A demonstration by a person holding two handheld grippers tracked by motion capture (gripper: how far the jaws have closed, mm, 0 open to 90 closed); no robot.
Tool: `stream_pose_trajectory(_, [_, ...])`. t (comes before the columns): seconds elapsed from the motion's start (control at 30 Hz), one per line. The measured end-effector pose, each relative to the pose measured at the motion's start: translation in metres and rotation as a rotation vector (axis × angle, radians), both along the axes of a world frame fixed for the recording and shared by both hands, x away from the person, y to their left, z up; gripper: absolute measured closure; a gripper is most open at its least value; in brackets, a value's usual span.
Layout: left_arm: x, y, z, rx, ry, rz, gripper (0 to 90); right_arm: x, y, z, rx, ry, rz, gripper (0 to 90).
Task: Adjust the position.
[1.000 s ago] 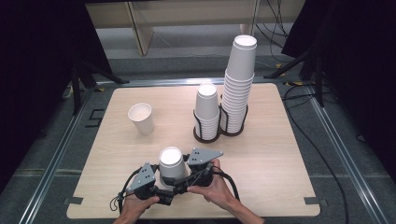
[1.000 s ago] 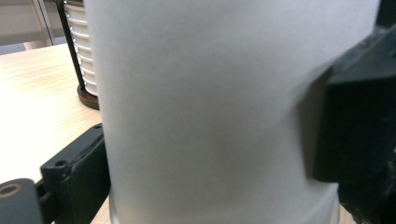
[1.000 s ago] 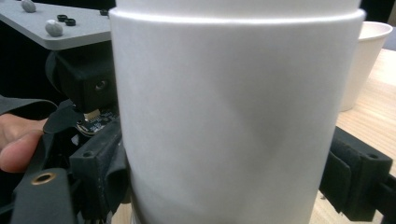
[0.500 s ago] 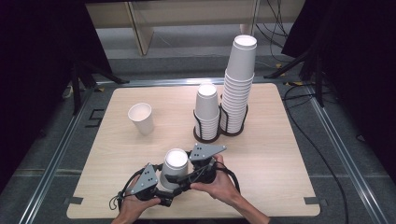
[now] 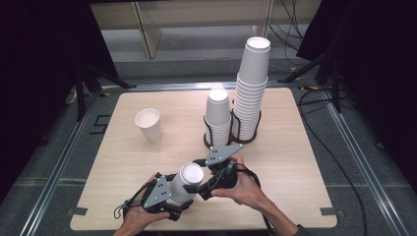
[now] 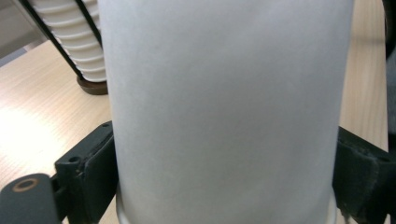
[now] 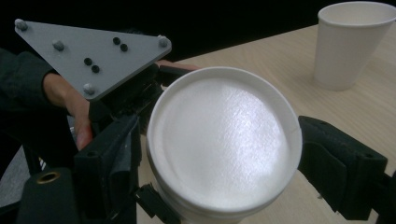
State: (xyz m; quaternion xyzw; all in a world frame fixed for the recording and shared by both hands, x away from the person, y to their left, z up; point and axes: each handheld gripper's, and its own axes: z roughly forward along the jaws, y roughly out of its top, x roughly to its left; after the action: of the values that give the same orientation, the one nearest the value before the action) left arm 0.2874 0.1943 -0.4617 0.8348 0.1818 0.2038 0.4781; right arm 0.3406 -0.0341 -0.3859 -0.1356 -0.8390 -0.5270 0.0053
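Cups [image 5: 184,183], nested bottom-up, sit near the table's [image 5: 305,162] front edge. Left gripper [image 5: 172,199], jaws just closing, clamps the lower wall; right gripper [image 5: 202,183] grips the top end. Separate them with a straight pull.

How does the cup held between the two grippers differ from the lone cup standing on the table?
The held cup is upside down, flat base up; the lone cup stands upright, mouth open. The held cup sits tilted between both grippers' jaws at the near edge; the lone cup stands free, far left. Both are plain white paper cups.
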Motion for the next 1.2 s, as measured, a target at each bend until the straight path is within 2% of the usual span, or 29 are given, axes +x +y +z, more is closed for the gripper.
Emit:
stream_pose_trajectory(0.07, [-0.001,-0.001,0.0,0.024,0.004,-0.022,9.4,0.0,-0.001,-0.001,-0.015,0.019,0.02,17.2])
stream_pose_trajectory(0.1, [-0.002,-0.002,0.0,0.032,0.004,-0.022,9.4,-0.001,-0.001,-0.001,-0.028,0.043,0.01,17.2])
stream_pose_trajectory(0.13, [-0.002,-0.002,0.0,0.059,0.004,-0.035,9.4,-0.001,-0.001,-0.001,-0.035,0.057,0.014,17.3])
stream_pose_trajectory(0.2, [-0.003,-0.003,0.0,0.078,0.002,-0.044,9.4,0.0,0.0,-0.004,-0.05,0.031,0.032,18.0])
stream_pose_trajectory(0.23, [-0.003,-0.004,-0.001,0.071,0.002,-0.044,9.4,0.0,0.0,-0.004,-0.055,0.04,0.037,18.7])
stream_pose_trajectory(0.3, [-0.003,-0.004,0.0,0.105,-0.001,-0.056,9.4,-0.001,0.001,-0.005,-0.066,0.039,0.048,19.9])
stream_pose_trajectory(0.43, [-0.004,-0.006,-0.001,0.115,-0.016,-0.071,9.4,-0.003,0.003,-0.008,-0.097,0.057,0.066,21.0])
stream_pose_trajectory(0.5, [-0.005,-0.006,0.0,0.137,-0.017,-0.076,9.4,-0.002,0.004,-0.01,-0.118,0.063,0.08,21.4])
stream_pose_trajectory(0.57, [-0.005,-0.007,-0.002,0.142,-0.028,-0.08,9.4,-0.002,0.004,-0.011,-0.122,0.065,0.081,21.2])
stream_pose_trajectory(0.67, [-0.006,-0.006,-0.002,0.149,-0.019,-0.079,9.4,-0.001,0.005,-0.014,-0.123,0.088,0.087,21.4])
stream_pose_trajectory(0.73, [-0.005,-0.006,-0.002,0.138,-0.019,-0.08,8.8,0.0,0.004,-0.013,-0.129,0.085,0.083,21.7])
stream_pose_trajectory(0.83, [-0.003,-0.004,-0.004,0.074,-0.03,-0.08,6.0,0.0,0.002,-0.012,-0.119,0.096,0.073,22.2])
stream_pose_trajectory(0.9, [-0.003,-0.003,-0.004,0.033,-0.033,-0.066,4.0,0.001,0.0,-0.008,-0.086,0.117,0.054,22.5])
stream_pose_trajectory(0.93, [-0.003,-0.003,-0.005,0.01,-0.039,-0.057,4.0,0.001,0.0,-0.008,-0.086,0.117,0.054,22.5])
stream_pose_trajectory(0.97, [-0.002,-0.001,-0.003,-0.021,-0.036,-0.058,3.8,0.003,-0.002,-0.007,-0.078,0.101,0.048,22.5])
stream_pose_trajectory(1.03, [-0.001,0.001,-0.003,-0.091,-0.041,-0.051,3.6,0.005,-0.006,-0.003,-0.043,0.114,0.036,22.6])
stream_pose_trajectory(1.07, [-0.002,0.002,-0.001,-0.1,-0.043,-0.035,3.4,0.005,-0.007,-0.002,-0.026,0.118,0.03,22.7])
stream_pose_trajectory(1.17, [-0.002,0.004,0.0,-0.168,-0.055,-0.031,2.8,0.006,-0.011,0.003,0.012,0.12,0.015,22.7])
stream_pose_trajectory(1.2, [-0.002,0.005,0.001,-0.175,-0.063,-0.035,2.0,0.006,-0.011,0.003,0.028,0.129,0.011,22.8])
